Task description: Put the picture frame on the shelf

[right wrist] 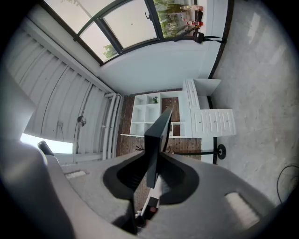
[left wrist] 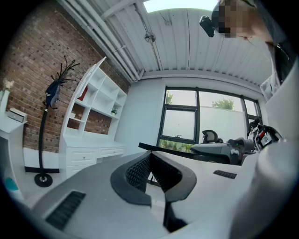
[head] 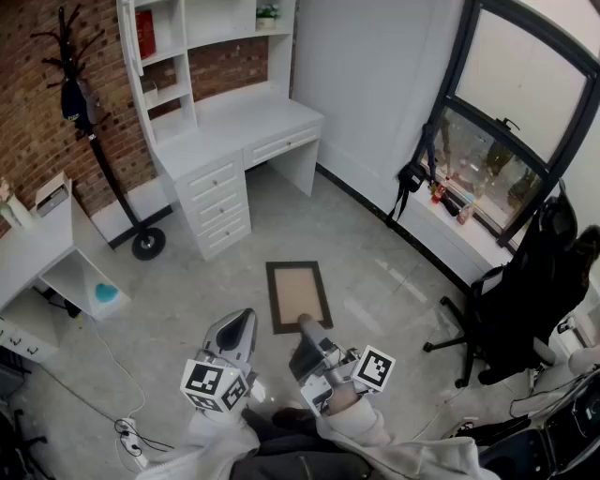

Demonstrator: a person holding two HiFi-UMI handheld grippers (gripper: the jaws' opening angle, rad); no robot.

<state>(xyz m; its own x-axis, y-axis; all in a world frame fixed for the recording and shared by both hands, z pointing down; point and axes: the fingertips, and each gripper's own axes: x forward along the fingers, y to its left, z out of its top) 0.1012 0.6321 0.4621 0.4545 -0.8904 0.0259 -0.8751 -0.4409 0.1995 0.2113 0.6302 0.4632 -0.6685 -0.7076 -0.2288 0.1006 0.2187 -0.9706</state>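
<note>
Items were tallied: one picture frame [head: 298, 295]; two grippers, the left gripper [head: 243, 319] and the right gripper [head: 307, 325]; one desk [head: 253, 122]; one shelf unit [head: 184, 52]; one coat stand [head: 98, 155]; one office chair [head: 534, 281]; one red book [head: 145, 33]; one potted plant [head: 267, 13]; one power strip [head: 127, 433].

The picture frame [head: 298, 295] is rectangular, with a dark brown border and a plain tan panel. In the head view it sits just below centre, lying roughly flat with its face up and clear of the floor. Its long sides run towards 12 o'clock. The edge at 6 o'clock is clamped between the jaws of the right gripper [head: 307, 325]. The right gripper view shows the frame [right wrist: 156, 140] edge-on as a thin dark slab, with a pad pressed on either side.

The shelf [head: 187, 42] is a white unit of open compartments standing on a white desk against the brick wall. It is at 11 o'clock from the frame and well apart from it.
</note>
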